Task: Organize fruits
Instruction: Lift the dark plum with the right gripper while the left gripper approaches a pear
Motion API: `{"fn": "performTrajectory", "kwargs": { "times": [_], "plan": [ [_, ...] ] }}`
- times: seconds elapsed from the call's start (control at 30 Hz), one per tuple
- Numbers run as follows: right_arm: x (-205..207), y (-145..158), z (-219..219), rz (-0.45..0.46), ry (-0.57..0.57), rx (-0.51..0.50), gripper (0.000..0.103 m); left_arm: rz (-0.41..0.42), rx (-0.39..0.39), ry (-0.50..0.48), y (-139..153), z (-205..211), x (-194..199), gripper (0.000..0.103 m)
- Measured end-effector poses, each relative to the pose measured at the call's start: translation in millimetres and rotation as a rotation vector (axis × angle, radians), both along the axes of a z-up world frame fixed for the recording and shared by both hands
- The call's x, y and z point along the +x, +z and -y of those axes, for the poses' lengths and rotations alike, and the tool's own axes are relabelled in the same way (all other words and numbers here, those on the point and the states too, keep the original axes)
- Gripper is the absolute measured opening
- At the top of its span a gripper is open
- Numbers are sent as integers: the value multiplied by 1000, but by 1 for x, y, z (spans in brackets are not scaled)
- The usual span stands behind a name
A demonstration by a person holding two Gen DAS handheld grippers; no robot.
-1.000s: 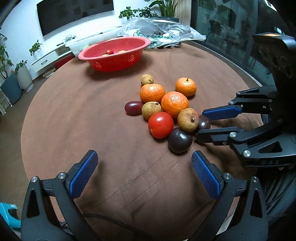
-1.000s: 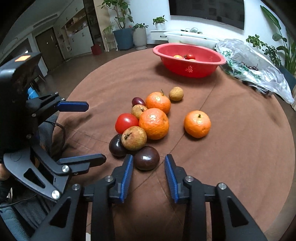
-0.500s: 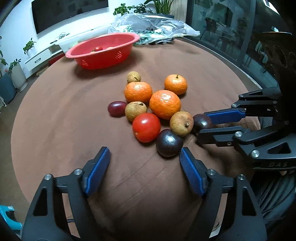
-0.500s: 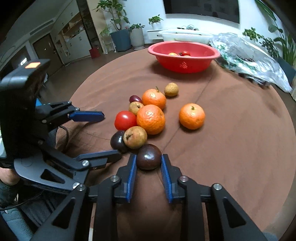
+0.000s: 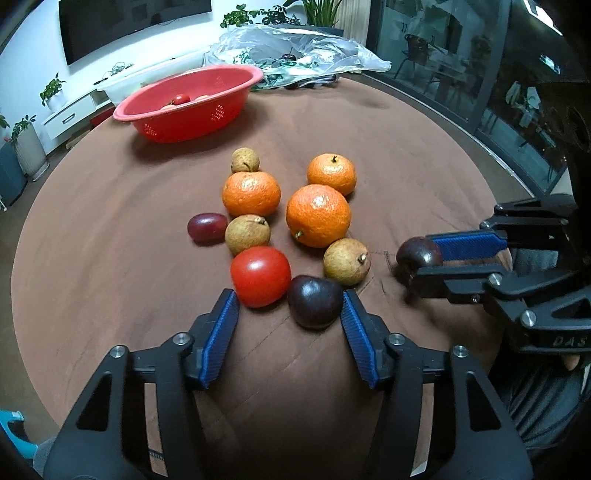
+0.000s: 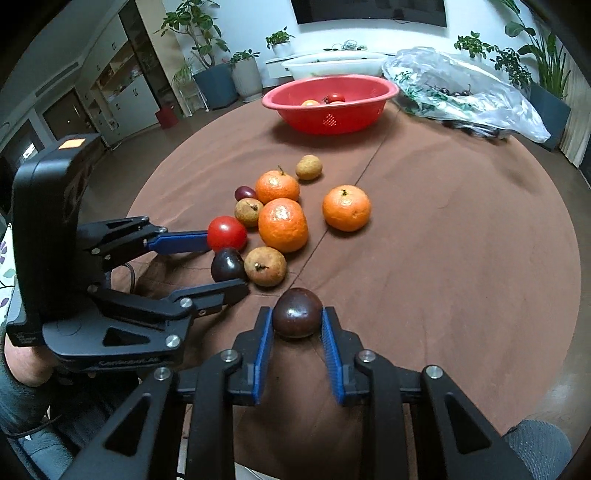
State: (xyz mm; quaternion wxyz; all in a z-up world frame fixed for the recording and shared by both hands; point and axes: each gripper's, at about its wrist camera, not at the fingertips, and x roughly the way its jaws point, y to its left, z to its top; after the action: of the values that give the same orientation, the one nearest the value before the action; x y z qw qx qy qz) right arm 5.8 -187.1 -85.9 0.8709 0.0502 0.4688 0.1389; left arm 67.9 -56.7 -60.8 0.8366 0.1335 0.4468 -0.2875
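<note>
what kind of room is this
Most likely a home living room: a wall-mounted black flat television above a low white cabinet, potted green houseplants, and a round table under a brown cloth.

Even indoor light — sharp centre, dark fisheye corners

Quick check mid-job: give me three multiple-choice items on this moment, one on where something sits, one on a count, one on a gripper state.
1. Where is the red basket?
A. far side of the table, beyond the loose fruit
B. on the floor
C. next to the grippers

2. How many oranges lie on the cloth?
A. one
B. three
C. five

3. What is the right gripper doing?
A. wide open, empty
B. resting in the basket
C. clamped on a dark purple fruit

Answers: 1 A, it stands behind the fruit cluster; 2 B, three orange fruits show; 3 C, both pads press the fruit's sides.
</note>
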Motion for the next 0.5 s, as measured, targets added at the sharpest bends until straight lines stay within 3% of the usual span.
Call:
{"fn": "performTrajectory", "kwargs": {
  "times": [0.17,0.3,0.5],
  "plan": [
    [-1,2,2,8,-5,14,29,2,-15,-3,0,0,1,47],
    [-2,2,3,10,-5,21,29,1,-28,-5,0,-2,1,28],
    [-2,2,3,7,-7,23,29,-3,-38,4,0,-2,3,29]
  ]
}}
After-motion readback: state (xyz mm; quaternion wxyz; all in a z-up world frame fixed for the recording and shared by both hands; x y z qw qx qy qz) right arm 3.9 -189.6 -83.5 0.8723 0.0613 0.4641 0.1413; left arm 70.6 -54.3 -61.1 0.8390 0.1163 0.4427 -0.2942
